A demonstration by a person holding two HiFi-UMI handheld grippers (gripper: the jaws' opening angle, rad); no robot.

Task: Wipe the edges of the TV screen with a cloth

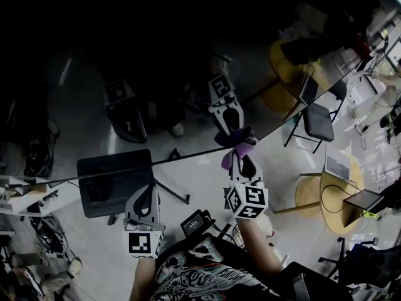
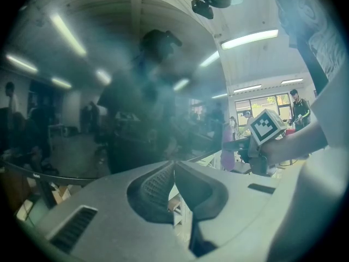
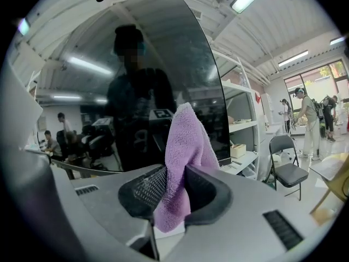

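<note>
Purple cloth (image 3: 187, 146) — I had it pinched in the right gripper (image 3: 172, 174), against the edge of the TV screen (image 1: 156, 61). Left gripper (image 2: 174, 167) — jaws together on nothing, near that edge.

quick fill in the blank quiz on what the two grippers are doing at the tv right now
1. The right gripper is shut on a cloth whose colour is ____.
2. The left gripper has its jaws together and holds ____.
3. In the head view, the cloth meets the edge of the ____.

Missing words: purple; nothing; TV screen
</note>
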